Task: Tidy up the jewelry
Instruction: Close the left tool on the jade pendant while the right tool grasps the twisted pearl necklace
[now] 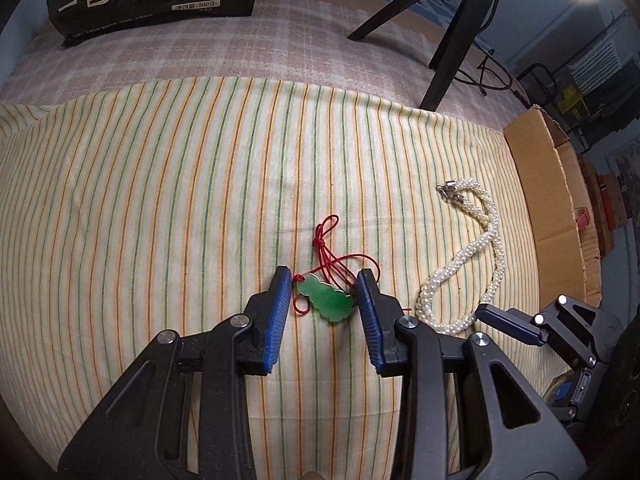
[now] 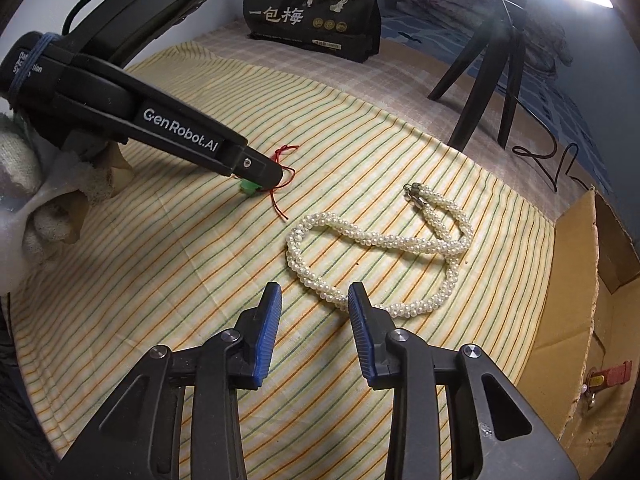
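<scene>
A green jade pendant (image 1: 324, 300) on a red cord (image 1: 326, 240) lies on the striped cloth (image 1: 160, 200). My left gripper (image 1: 324, 280) is lowered over it, open, one blue pad on each side of the pendant with a small gap at the left. From the right wrist view the left gripper (image 2: 276, 176) hides most of the pendant (image 2: 248, 187). A white pearl necklace (image 2: 384, 240) lies looped to the right. My right gripper (image 2: 314, 292) is open and empty, just short of the necklace's near loop. Its blue pad (image 1: 508, 325) shows beside the necklace (image 1: 492, 240).
An open cardboard box (image 2: 568, 300) stands at the right edge with a red item (image 2: 612, 374) inside. A black snack bag (image 2: 312, 12) stands at the back. Black tripod legs (image 2: 480, 92) rest at the back right. A gloved hand (image 2: 40, 200) holds the left gripper.
</scene>
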Motion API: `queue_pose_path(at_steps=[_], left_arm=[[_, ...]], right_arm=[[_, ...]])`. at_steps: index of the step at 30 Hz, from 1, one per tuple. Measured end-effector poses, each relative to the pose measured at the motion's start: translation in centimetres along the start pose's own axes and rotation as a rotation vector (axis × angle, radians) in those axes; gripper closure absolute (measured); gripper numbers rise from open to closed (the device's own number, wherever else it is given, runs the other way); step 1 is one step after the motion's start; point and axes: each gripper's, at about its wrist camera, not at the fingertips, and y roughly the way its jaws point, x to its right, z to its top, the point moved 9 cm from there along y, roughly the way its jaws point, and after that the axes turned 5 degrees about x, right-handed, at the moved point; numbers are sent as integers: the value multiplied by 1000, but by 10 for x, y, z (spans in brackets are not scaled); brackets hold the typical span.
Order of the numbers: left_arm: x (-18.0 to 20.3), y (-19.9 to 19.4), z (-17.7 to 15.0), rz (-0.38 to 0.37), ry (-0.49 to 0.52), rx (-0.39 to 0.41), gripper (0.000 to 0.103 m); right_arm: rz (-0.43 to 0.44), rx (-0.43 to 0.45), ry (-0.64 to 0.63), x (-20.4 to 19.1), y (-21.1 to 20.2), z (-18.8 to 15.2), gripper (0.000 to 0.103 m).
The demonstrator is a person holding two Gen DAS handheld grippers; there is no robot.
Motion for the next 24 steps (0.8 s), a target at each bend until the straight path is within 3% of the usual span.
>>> queue_pose_path(at_steps=[2, 7, 12, 17, 24], left_arm=[[0, 1, 0, 24, 14, 10, 75], [1, 0, -1, 36, 40, 26, 77], [-2, -5, 0, 23, 20, 41, 77], [-7, -25, 3, 10, -1, 84, 78], [4, -68, 12, -23, 16, 174, 78]], right_arm=[[-5, -1, -2, 1, 2, 0, 71], [-42, -10, -23, 4, 11, 0, 71], [-62, -19, -45, -1, 13, 1, 95], [-71, 16, -14, 4, 2, 4, 96], [-68, 123, 90, 18, -45, 18, 96]])
